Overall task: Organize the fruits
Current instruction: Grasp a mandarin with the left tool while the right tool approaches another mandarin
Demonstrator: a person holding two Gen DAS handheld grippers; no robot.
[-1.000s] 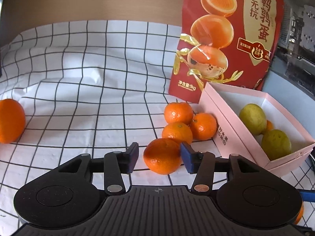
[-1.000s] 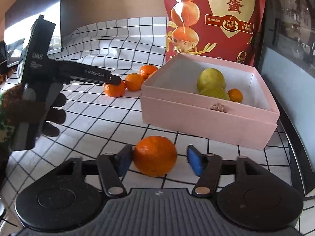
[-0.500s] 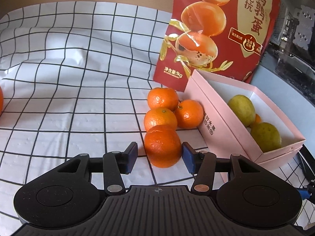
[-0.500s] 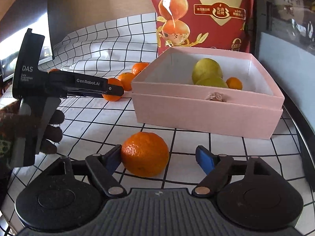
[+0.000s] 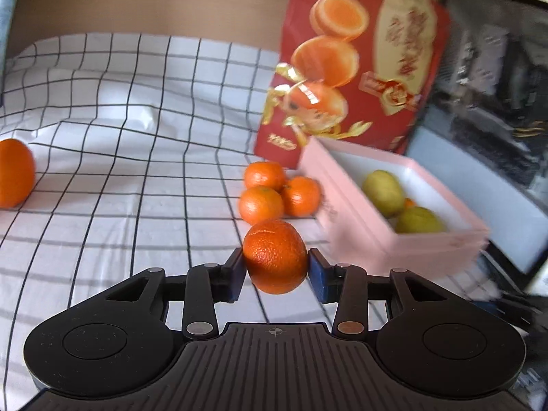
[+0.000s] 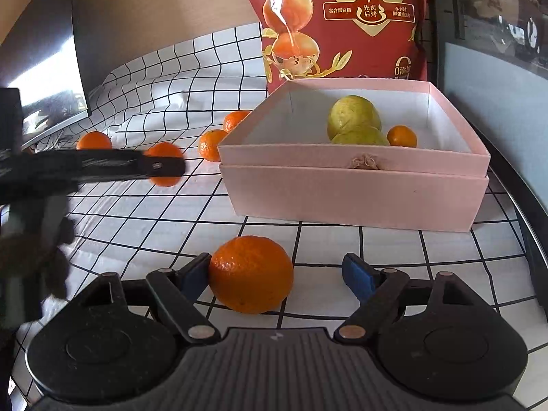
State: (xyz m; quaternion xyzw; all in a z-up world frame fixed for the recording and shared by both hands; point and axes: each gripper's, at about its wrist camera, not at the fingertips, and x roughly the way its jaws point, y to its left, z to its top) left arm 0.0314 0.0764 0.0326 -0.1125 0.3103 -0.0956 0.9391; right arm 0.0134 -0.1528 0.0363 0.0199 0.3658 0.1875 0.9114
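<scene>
Orange on the tangerine (image 5: 275, 257) between blue pads (image 5: 236, 279) of the black left hand-held gripper (image 5: 275, 275); same orange on the trio (image 5: 279, 193) at 12 o'clock. Pale pink on the box (image 6: 356, 195), white inside, with yellow-green fruits (image 6: 354, 116). Black-on-white grid over the tablecloth (image 5: 137, 137); red and gold on the bag (image 6: 342, 17).

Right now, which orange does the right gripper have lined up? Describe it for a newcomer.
Find the pink box before the red bag. On the checked cloth nearest its front wall lies one orange, alone between the open right gripper fingers; the others cluster beyond the box's left side.
</scene>
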